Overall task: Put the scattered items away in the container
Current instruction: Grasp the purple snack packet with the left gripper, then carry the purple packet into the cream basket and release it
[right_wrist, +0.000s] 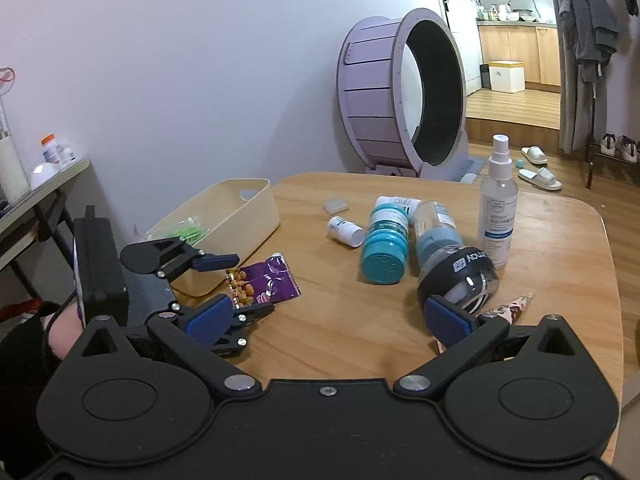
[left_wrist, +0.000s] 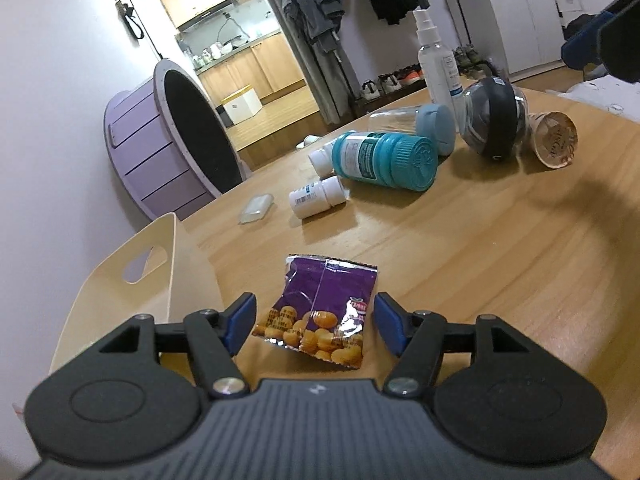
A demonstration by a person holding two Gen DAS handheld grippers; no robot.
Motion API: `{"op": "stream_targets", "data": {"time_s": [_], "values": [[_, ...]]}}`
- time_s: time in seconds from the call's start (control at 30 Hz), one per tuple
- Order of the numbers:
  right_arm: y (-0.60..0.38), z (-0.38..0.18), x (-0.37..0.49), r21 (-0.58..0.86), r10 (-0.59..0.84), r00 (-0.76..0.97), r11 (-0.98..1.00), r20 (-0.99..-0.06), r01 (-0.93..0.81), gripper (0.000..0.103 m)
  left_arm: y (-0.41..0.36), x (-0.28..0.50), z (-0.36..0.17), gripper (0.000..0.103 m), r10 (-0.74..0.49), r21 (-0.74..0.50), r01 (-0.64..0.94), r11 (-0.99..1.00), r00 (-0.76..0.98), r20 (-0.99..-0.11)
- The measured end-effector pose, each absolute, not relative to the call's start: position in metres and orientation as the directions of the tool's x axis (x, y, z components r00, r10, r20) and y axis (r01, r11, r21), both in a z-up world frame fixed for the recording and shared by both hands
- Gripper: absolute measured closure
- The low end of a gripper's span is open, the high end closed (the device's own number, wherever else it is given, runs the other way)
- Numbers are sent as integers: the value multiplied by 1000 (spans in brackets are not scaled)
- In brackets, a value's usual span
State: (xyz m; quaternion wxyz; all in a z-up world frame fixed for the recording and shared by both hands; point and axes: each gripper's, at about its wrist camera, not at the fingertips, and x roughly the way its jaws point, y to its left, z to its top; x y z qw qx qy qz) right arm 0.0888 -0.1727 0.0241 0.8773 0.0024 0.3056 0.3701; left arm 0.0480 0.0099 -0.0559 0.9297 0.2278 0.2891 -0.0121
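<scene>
A purple snack packet [left_wrist: 324,312] lies flat on the wooden table [left_wrist: 460,260], right beside the cream container [left_wrist: 160,268]. My left gripper [left_wrist: 316,322] is open, its blue pads standing either side of the packet's near end with small gaps. The right wrist view shows the same packet [right_wrist: 268,280], the left gripper [right_wrist: 236,286] and the container [right_wrist: 240,216], which holds green items [right_wrist: 188,228]. My right gripper [right_wrist: 328,320] hangs open over the table's near side with nothing between its fingers.
Scattered farther back are a teal bottle [left_wrist: 384,160], small white bottles [left_wrist: 316,200], a clear case [left_wrist: 256,210], a blue-lidded jar [left_wrist: 416,124], a spray bottle [left_wrist: 438,68], a black-banded ball [left_wrist: 496,120] and a paper cone [left_wrist: 554,140]. A purple wheel [right_wrist: 400,96] stands behind the table.
</scene>
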Motion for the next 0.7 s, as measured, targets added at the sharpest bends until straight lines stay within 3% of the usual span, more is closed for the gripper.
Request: {"op": "stream_targets", "data": {"time_s": [0.2, 0.43, 0.7], "values": [[-174, 27, 87, 235, 658, 534, 719, -531, -654, 0, 5, 43, -54, 51, 75, 436, 212, 874, 829, -554], [-175, 31, 84, 232, 671, 529, 707, -520, -669, 0, -5, 46, -58, 50, 91, 454, 205, 867, 831, -549], [-174, 30, 84, 229, 668, 527, 708, -525, -668, 0, -2, 50, -53, 54, 35, 368, 231, 901, 807, -590]]}}
